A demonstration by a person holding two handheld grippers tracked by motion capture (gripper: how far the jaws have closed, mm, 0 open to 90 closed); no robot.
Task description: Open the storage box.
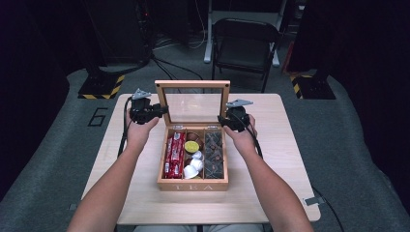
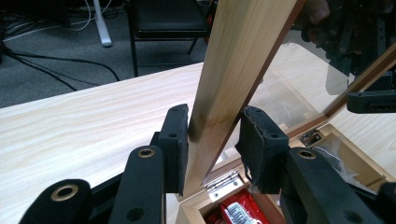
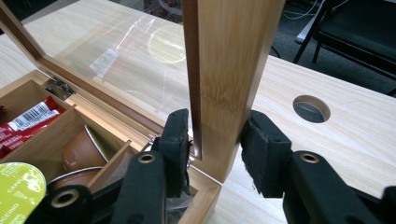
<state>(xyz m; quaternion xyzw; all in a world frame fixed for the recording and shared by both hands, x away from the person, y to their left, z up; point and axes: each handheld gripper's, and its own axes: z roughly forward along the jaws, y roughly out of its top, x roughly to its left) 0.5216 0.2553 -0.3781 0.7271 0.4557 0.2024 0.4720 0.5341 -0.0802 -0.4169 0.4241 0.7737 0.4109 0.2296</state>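
While lid [image 1: 192, 102] stands upright on tea box [image 1: 192, 184] mid-table | left gripper [image 2: 212, 140] and right gripper [image 3: 215, 142] straddle side rails, seemingly pinching | move both evenly, avoid twisting hinges.

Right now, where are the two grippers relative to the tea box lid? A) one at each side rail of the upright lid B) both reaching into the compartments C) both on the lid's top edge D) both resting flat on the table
A: the left gripper and the right gripper sit at opposite side rails of the upright glass lid, and each gripper view shows a wooden rail between its fingers.
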